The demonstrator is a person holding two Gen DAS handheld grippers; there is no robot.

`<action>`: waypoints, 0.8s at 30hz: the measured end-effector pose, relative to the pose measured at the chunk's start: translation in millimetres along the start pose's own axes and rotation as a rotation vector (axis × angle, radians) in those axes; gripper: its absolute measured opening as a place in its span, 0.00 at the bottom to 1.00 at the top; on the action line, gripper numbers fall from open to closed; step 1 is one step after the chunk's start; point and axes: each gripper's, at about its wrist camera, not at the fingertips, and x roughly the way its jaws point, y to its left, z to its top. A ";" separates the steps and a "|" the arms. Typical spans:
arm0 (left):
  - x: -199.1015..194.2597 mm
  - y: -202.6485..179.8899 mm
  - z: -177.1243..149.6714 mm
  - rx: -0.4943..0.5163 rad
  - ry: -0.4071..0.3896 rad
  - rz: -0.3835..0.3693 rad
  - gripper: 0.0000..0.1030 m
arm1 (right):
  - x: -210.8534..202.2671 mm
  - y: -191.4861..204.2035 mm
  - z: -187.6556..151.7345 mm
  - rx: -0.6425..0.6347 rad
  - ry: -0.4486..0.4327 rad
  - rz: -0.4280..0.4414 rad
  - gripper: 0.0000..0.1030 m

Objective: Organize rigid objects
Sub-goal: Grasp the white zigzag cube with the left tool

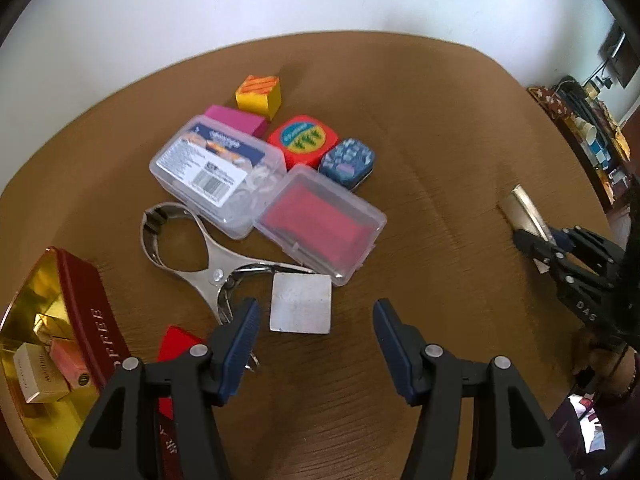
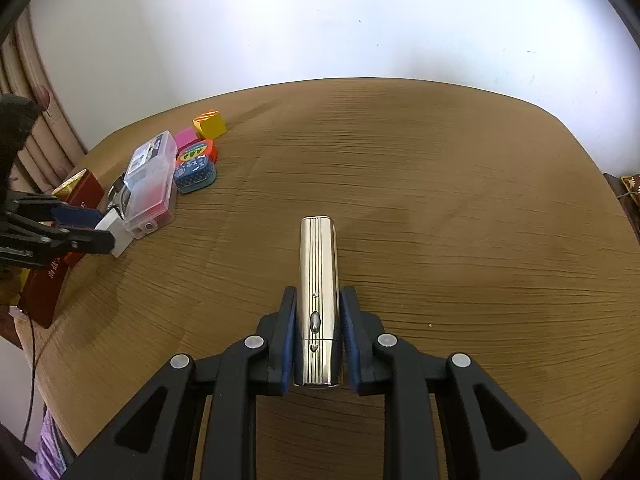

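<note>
two grippers, one item apiece. entry one: my left gripper (image 1: 316, 344), jaws spread and holding nothing, pointing steeply down at the brown table (image 1: 420, 128). its candidate is the flat grey metal square (image 1: 301, 303), lying on the wood at twelve o'clock from the fingertips, just beyond them and a touch toward eleven, not touching either pad. the square has no long axis to speak of; its near edge runs roughly across the gap, so i judge a short advance forward would bring it between the fingers. crowding it: the chrome tongs (image 1: 188, 248) at ten o'clock, the clear box with red contents (image 1: 320, 224) at twelve behind it, and the red toffee tin (image 1: 80, 320) at nine. entry two: my right gripper (image 2: 318, 334), clenched on the ribbed silver case (image 2: 319, 280), pads pressing both long sides. the case's long axis runs straight out to twelve o'clock from the jaws, well apart from the cluster of boxes at ten o'clock. nearer to that cluster: the left hand.
</note>
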 end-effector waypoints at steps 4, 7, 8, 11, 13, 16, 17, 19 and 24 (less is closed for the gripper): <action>9.8 2.6 1.4 -0.010 0.014 -0.005 0.58 | -2.7 -2.0 -1.9 0.000 -0.001 0.003 0.21; 15.8 8.1 -0.9 -0.047 0.007 -0.007 0.50 | 0.0 -0.9 -0.8 0.000 -0.001 0.004 0.22; 17.2 9.3 -2.2 -0.060 0.013 0.004 0.30 | 1.1 0.2 -0.3 -0.001 -0.001 0.004 0.22; 11.4 12.1 -5.3 -0.114 -0.002 -0.005 0.30 | -0.8 -0.7 -1.3 -0.004 -0.001 -0.001 0.22; 5.1 8.6 -10.2 -0.129 -0.011 -0.005 0.30 | 1.4 2.2 0.2 -0.011 0.001 -0.010 0.22; -10.3 -1.4 -22.2 -0.142 -0.031 -0.029 0.30 | 3.2 5.6 1.3 -0.022 0.002 -0.022 0.22; -17.5 -4.9 -27.2 -0.151 -0.043 -0.039 0.30 | 3.5 6.5 1.5 -0.024 0.002 -0.025 0.22; -34.6 -10.3 -39.0 -0.175 -0.071 -0.063 0.30 | 4.7 9.0 1.9 -0.030 0.003 -0.033 0.22; -78.6 5.5 -75.5 -0.278 -0.126 -0.061 0.30 | 6.8 12.6 3.0 -0.042 0.004 -0.047 0.22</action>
